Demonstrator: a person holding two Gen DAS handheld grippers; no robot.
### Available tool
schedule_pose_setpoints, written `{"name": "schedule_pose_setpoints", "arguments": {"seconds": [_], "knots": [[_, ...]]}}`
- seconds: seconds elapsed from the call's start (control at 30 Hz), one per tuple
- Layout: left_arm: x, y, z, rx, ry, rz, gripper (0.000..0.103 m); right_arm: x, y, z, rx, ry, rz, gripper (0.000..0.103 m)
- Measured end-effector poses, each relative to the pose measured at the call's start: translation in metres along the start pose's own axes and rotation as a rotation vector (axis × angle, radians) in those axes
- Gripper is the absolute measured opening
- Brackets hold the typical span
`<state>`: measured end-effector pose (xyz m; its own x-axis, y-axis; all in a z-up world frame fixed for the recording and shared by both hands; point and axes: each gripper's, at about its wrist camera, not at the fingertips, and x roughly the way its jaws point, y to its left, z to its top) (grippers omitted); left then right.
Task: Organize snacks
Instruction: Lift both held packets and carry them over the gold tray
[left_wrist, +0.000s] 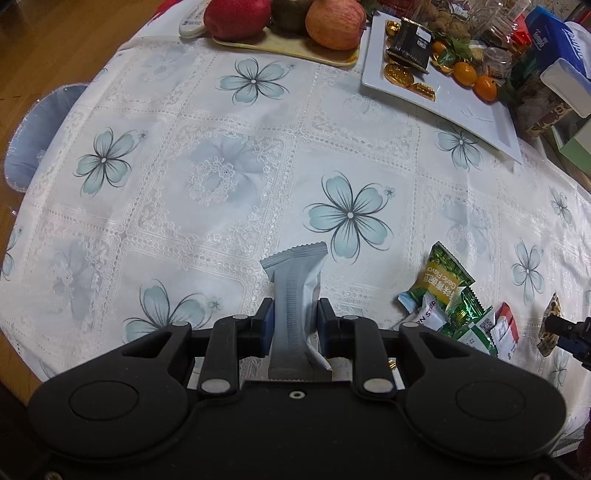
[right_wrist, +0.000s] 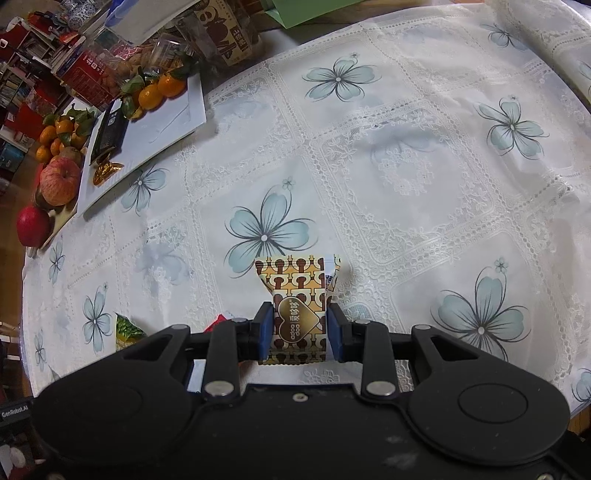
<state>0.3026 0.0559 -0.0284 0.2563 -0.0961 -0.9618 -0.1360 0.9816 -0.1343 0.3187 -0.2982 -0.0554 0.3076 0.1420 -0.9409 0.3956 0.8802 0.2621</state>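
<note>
Left hand-held gripper (left_wrist: 294, 325): jaws closed on a grey snack packet (left_wrist: 295, 295), gripped mid-length so both ends stick out free, lifted above the table (left_wrist: 221, 147). Right hand-held gripper (right_wrist: 300, 326): jaws closed on a brown-and-gold candy packet (right_wrist: 297, 306), also clear of the cloth. Loose green packets (left_wrist: 448, 295) lie near the left gripper. Likely destination: white tray (left_wrist: 472, 107), which already carries gold coins (left_wrist: 397, 72).

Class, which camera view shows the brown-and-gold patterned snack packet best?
The right wrist view: the brown-and-gold packet sits centred between the right gripper's pads, its heart logo facing the camera. The left wrist view shows only a small, edge-on sliver of it at the far right, with little of the pattern visible.
</note>
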Motion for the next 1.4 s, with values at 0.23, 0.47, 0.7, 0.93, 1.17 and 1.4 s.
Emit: {"name": "schedule_pose_setpoints", "arguments": {"seconds": [0.23,0.47,0.7,0.93,1.17,1.4], "knots": [[-0.046,0.011,-0.040,0.016,-0.197,-0.035,0.031,-0.051,0.003,-0.025,-0.083,-0.269,0.142,0.032],[-0.065,0.014,-0.114,0.082,-0.267,-0.101,0.031,-0.096,-0.017,-0.087,-0.109,-0.417,0.274,0.033],[-0.074,0.011,-0.159,0.114,-0.299,-0.112,0.031,-0.116,-0.043,-0.157,-0.094,-0.432,0.311,0.032],[-0.070,0.013,-0.193,0.085,-0.224,-0.164,0.031,-0.119,-0.063,-0.211,-0.024,-0.354,0.356,0.032],[-0.066,0.011,-0.218,0.095,-0.153,-0.158,0.031,-0.115,-0.063,-0.251,-0.037,-0.253,0.350,0.032],[-0.068,-0.002,-0.242,0.074,-0.051,-0.137,0.031,-0.113,-0.067,-0.283,-0.023,-0.101,0.293,0.033]]}}
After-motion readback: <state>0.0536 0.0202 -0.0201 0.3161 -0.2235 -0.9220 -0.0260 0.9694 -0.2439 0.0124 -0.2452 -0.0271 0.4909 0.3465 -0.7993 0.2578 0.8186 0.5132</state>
